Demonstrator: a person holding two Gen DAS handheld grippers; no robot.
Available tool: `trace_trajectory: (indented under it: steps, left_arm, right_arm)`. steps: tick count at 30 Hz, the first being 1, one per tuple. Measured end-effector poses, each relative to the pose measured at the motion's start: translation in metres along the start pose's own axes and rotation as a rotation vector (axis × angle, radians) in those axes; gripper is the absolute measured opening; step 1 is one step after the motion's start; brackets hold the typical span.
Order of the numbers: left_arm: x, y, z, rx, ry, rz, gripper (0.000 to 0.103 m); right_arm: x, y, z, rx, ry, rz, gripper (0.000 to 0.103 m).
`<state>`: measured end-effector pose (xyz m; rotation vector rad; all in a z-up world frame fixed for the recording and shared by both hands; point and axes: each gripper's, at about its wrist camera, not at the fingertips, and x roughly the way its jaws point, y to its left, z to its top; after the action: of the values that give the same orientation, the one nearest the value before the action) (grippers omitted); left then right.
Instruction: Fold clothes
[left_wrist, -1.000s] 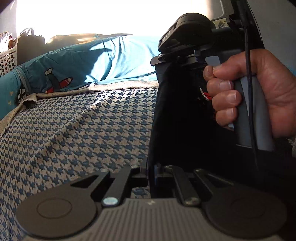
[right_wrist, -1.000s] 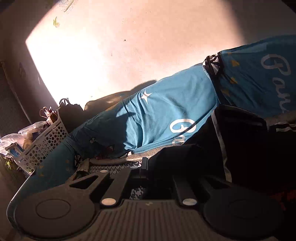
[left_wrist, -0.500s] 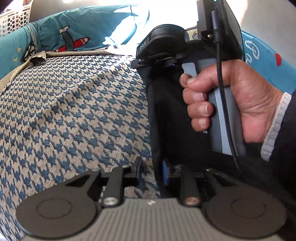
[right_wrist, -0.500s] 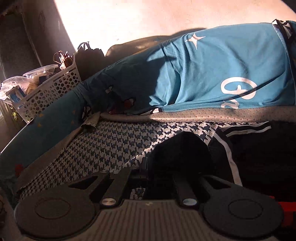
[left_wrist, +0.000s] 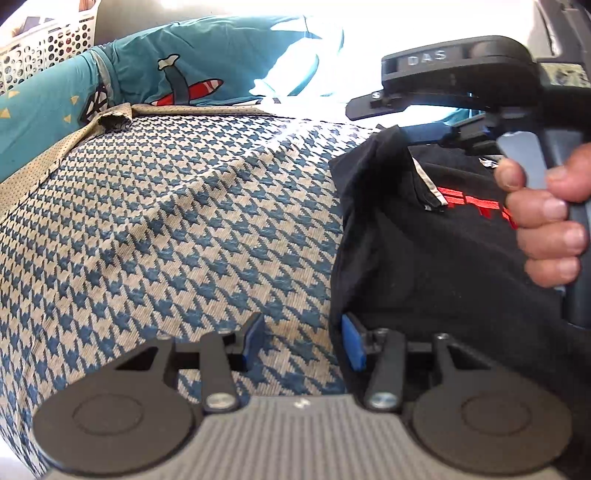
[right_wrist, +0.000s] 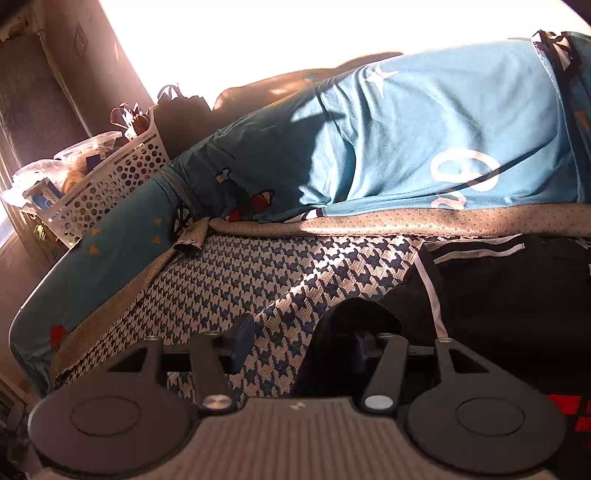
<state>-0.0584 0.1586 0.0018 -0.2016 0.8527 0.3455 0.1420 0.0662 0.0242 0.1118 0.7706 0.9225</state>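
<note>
A black garment (left_wrist: 424, 258) with white stripe trim and a red print lies folded on the houndstooth cover (left_wrist: 166, 221). My left gripper (left_wrist: 301, 343) is open at the garment's left edge; the cloth touches its right finger and only the cover shows between the fingers. In the right wrist view the black garment (right_wrist: 517, 314) fills the lower right. My right gripper (right_wrist: 301, 347) is open too, with a hump of the cloth draped over its right finger. A hand (left_wrist: 543, 229) grips the right gripper's handle above the garment.
Teal bedding (right_wrist: 406, 147) with plane and letter prints is heaped along the far side of the houndstooth cover (right_wrist: 258, 277). A white perforated basket (right_wrist: 110, 184) of odds and ends stands at the far left, by a sunlit wall. The cover's left part is bare.
Both grippers were shut on the black garment and holding it up. They have come down to the cover and opened, and the garment now lies folded on it.
</note>
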Motion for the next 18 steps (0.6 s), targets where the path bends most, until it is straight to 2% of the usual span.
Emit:
trace_trajectory:
  steps: [3,6,8,14,16,18]
  left_arm:
    - [0.000,0.007,0.002,-0.029,-0.007,0.021,0.045]
    - [-0.001,0.013,0.004,-0.058,-0.015,0.043,0.053]
    - [-0.001,0.018,0.005,-0.078,-0.019,0.057,0.054]
    - [-0.002,0.032,0.008,-0.141,-0.035,0.098,0.055]
    - [-0.009,0.039,0.009,-0.170,-0.055,0.090,0.055]
    - [-0.018,0.039,0.009,-0.144,-0.083,0.055,0.055]
  right_arm:
    - [-0.024,-0.005,0.002,0.005,-0.021,-0.009,0.053]
    - [-0.049,-0.014,-0.007,0.009,-0.033,-0.046,0.053]
    - [-0.064,-0.020,-0.017,0.015,-0.033,-0.073,0.053]
    - [-0.111,-0.035,-0.072,0.042,-0.007,-0.170,0.053]
    - [-0.125,-0.036,-0.090,0.053,0.007,-0.203,0.052]
    - [-0.142,-0.035,-0.105,0.081,0.003,-0.209,0.052]
